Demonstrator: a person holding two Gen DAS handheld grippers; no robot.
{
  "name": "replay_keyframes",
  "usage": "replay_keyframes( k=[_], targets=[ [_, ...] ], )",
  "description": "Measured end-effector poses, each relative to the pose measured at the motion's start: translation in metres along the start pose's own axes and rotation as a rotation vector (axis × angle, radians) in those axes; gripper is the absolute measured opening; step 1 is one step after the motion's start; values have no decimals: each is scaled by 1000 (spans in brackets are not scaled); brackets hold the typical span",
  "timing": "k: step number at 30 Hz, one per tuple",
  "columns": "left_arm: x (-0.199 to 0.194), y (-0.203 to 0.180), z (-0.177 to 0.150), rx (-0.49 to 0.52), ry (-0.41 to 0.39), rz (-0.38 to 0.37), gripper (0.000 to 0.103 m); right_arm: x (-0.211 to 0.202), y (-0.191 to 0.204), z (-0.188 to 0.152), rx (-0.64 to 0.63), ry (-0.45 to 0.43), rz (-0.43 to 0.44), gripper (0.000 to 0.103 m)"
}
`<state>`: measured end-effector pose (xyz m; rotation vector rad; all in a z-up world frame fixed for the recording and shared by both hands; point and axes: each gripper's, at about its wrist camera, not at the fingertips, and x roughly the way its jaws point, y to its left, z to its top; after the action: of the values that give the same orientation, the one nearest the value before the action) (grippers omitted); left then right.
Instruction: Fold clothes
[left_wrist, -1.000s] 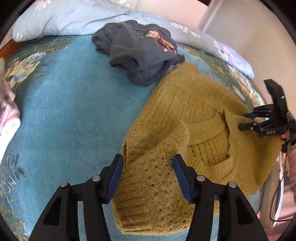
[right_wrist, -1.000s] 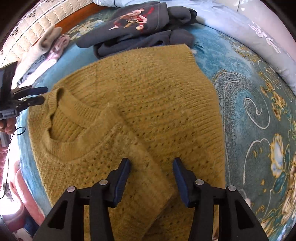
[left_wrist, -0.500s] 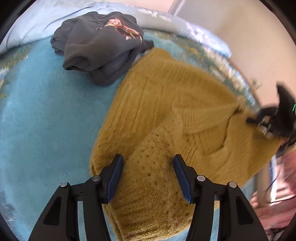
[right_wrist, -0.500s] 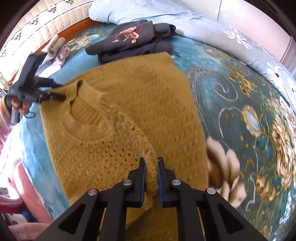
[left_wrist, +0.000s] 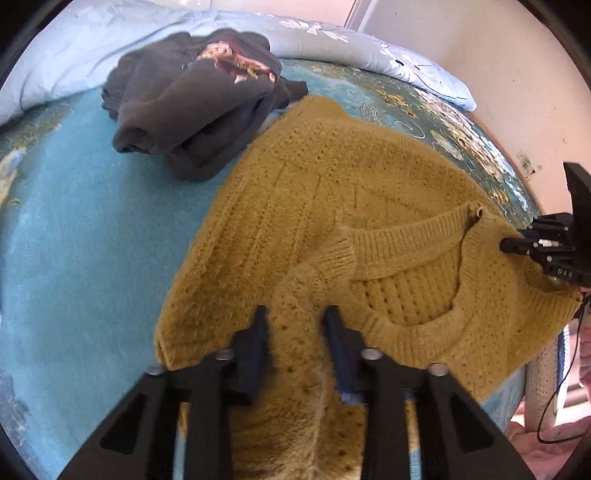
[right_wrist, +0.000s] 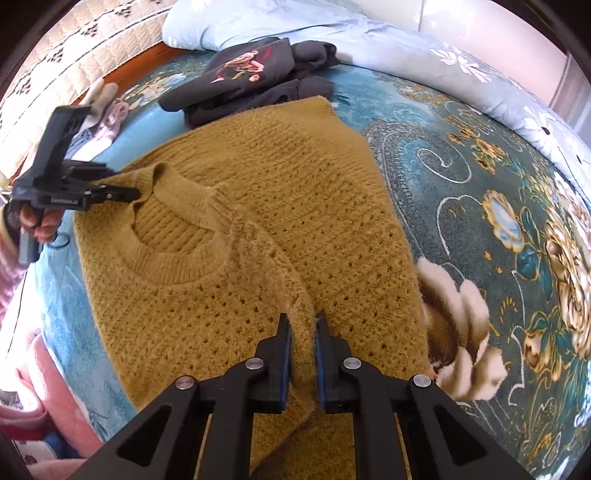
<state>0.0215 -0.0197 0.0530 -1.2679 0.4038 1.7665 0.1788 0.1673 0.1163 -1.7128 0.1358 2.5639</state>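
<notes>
- Since half a second ago, the left tool (left_wrist: 295, 321) has narrowed from wide open onto a raised ridge of sleeve. Its pads now press the knit from both sides.
- The right tool (right_wrist: 303, 325) is clamped on the other sleeve (right_wrist: 258, 251), with only a thin fold of yarn between its pads.
- The mustard sweater (left_wrist: 332, 184) lies face up across the bed (left_wrist: 74, 221), neckline (left_wrist: 406, 243) toward me and both sleeves crossed in over the chest.
- I think the main risk is the loose, fuzzy knit. A thin pinch could slip out mid-lift, or it could stretch the sleeve instead of carrying it.
- If I pull one side harder than the other, the whole body would likely drag across the blanket and the fold would skew.
- The shoulder edge nearest me hangs at the bed's edge, so a tug my way might slide the sweater off.
- The dark hoodie pile (left_wrist: 192, 107) touches the sweater's far hem corner. Folding the hem forward could catch it or pull it along.
- Pale blue bedding (left_wrist: 55, 55) lines the far side.
- Pink clothes (right_wrist: 22, 406) sit beside the bed, clear of the work.
</notes>
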Motion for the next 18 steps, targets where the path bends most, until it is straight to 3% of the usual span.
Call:
replay_keyframes(
  k=[3, 8, 14, 18],
  targets=[
    [-19, -8, -5, 16, -50, 52, 19, -8, 1, 5, 10, -32, -15, 12],
    [-74, -30, 4, 19, -215, 146, 17, -48, 13, 25, -13, -164, -100, 12],
    [-177, -63, 28, 62, -468, 321, 15, -142, 20, 71, -21, -454, -253, 12],
    [-244, -83, 47, 16, -614, 354, 11, -229, 29, 95, 5, -669, -319, 12]
  ],
)
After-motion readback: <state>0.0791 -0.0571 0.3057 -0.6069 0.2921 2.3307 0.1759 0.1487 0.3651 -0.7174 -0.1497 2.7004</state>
